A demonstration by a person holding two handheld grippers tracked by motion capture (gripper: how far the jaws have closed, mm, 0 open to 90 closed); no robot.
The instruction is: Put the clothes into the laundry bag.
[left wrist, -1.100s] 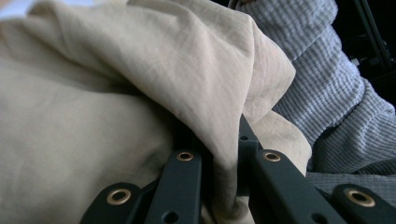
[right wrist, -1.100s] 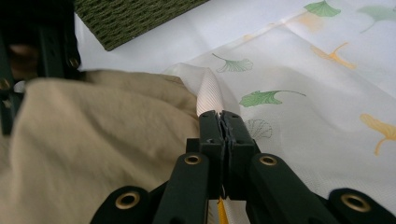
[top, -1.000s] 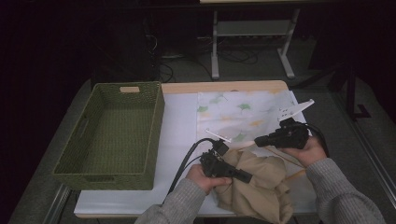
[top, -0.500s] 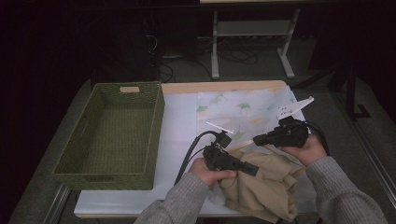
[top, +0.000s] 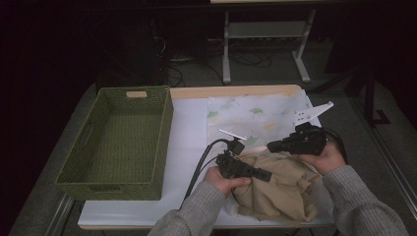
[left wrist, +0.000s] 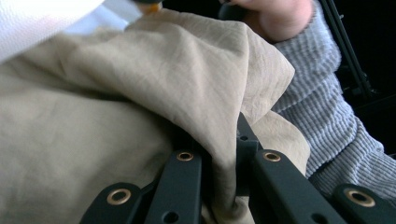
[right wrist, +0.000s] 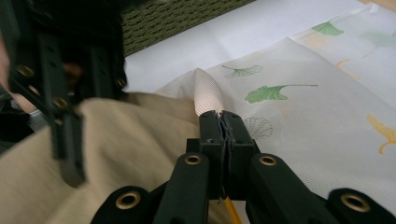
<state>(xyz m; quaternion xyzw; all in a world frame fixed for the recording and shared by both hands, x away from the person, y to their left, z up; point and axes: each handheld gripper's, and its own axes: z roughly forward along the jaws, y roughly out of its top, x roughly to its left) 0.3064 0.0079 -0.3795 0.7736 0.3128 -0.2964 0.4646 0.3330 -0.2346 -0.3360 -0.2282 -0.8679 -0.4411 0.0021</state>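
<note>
White table [top: 187, 128], unmarked tan cloth [top: 280, 189], green basket [top: 118, 137]

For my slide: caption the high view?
Both grippers pinch a beige garment beside a green basket.

Dark room, dim all around. Grey floor [top: 388, 128] on both sides of a table [top: 231, 91] with a pale wooden edge and a white cover [top: 189, 132]. Beyond the far edge, a white metal stand [top: 265, 34] with two splayed legs, tangled cables [top: 182, 69] on the floor beside it. Light confined to the tabletop, background nearly black.
</note>
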